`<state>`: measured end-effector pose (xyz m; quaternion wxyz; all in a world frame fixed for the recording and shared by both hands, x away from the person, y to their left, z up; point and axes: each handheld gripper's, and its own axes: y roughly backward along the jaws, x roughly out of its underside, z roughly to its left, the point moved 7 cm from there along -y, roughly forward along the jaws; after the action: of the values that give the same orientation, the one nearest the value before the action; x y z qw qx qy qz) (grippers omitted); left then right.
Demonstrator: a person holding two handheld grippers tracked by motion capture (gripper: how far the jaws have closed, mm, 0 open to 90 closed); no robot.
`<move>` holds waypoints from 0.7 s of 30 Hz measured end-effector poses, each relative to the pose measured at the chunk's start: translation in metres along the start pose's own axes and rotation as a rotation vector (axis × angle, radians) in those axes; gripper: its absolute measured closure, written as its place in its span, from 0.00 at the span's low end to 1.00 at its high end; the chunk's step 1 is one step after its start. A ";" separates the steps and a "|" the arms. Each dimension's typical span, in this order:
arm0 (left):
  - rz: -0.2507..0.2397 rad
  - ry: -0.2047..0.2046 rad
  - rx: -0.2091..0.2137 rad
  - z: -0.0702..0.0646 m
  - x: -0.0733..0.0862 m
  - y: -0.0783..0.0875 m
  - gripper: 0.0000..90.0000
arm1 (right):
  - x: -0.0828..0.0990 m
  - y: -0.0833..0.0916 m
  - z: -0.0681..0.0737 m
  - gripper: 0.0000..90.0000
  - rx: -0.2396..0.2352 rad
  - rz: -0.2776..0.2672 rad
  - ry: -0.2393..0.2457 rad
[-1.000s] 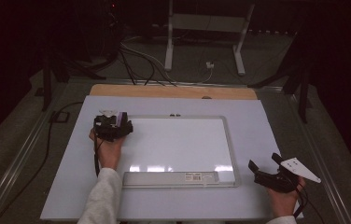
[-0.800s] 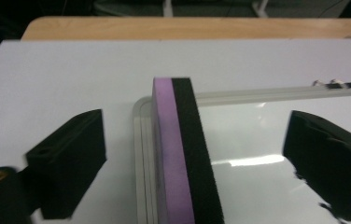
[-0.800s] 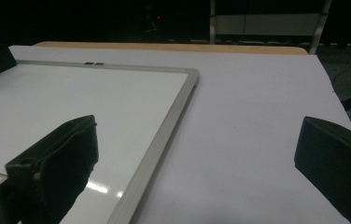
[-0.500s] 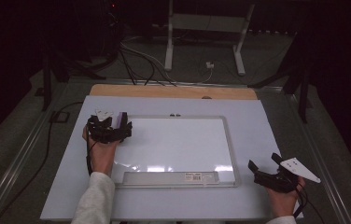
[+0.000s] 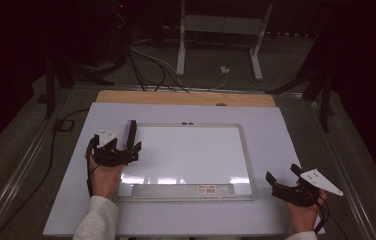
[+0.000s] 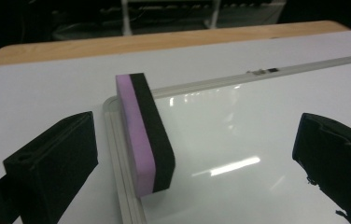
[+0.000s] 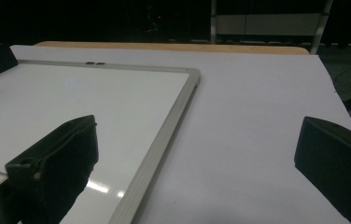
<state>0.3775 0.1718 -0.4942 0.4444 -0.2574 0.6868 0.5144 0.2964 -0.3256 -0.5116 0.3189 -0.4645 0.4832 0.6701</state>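
eraser point(image 6: 144, 135): purple-and-black block, standing on its long edge at the whiteboard's top-left corner, over the left frame rail. Free, nothing touching it.
left gripper point(image 5: 117, 150): jaws have just been opening and now stand wide; eraser sits between them but ahead of the pads, gap on both sides. A second ago the gripper was up at the eraser; it has since pulled back toward the person along the left frame.
whiteboard point(image 5: 191, 150): flat on the white table sheet, surface blank, glare strip near the bottom edge. Same spot as before.
right gripper point(image 5: 296, 187): on the sheet off the board's bottom-right corner, jaws spread, nothing between them. No change from earlier frames.
table sheet point(image 5: 286, 135): white, covers the wooden tabletop point(image 5: 186, 97), which shows as a strip at the far edge.
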 end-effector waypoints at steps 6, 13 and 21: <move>-0.062 -0.057 0.043 0.000 0.005 0.024 0.01 | 0.000 0.000 0.001 0.00 -0.002 0.000 0.001; -0.121 -0.088 0.052 0.006 0.015 0.050 0.01 | -0.001 0.001 0.003 0.00 -0.012 -0.006 0.007; -0.168 -0.120 0.039 0.008 0.024 0.073 0.01 | -0.002 0.006 0.006 0.00 -0.028 -0.016 0.016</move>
<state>0.3095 0.2064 -0.4804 0.5313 -0.2743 0.6446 0.4764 0.2903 -0.3214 -0.5071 0.3140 -0.4780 0.4725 0.6706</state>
